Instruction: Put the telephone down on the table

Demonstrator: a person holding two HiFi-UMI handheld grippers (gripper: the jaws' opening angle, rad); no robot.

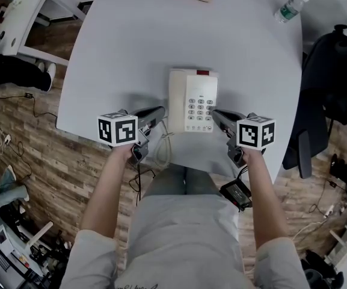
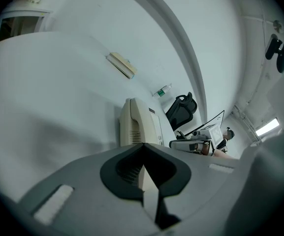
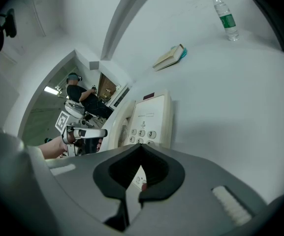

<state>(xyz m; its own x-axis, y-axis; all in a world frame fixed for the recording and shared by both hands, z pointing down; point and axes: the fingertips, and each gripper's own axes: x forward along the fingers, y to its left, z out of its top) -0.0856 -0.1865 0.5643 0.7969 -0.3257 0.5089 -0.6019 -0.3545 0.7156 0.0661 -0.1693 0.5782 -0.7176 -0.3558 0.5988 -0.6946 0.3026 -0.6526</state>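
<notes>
Telephone (image 1: pixel 192 101): lies flat on the white desk (image 1: pixel 131 41), close to its near edge, between both tools.
Left tool (image 1: pixel 160 112): jaws together, empty, just beside the telephone's left side.
Right tool (image 1: pixel 216 114): jaws together, empty, just beside its right side.

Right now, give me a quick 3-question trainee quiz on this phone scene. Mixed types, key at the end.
1. True or false: the telephone sits between the left gripper and the right gripper.
2. Pick one: the bottle is nearest to A) the far right edge of the table, B) the telephone, C) the left gripper.
3. Short answer: are the jaws of the two grippers open or shut?

Key: 1 true. 2 A. 3 shut, both pairs, with nothing between them.
</notes>
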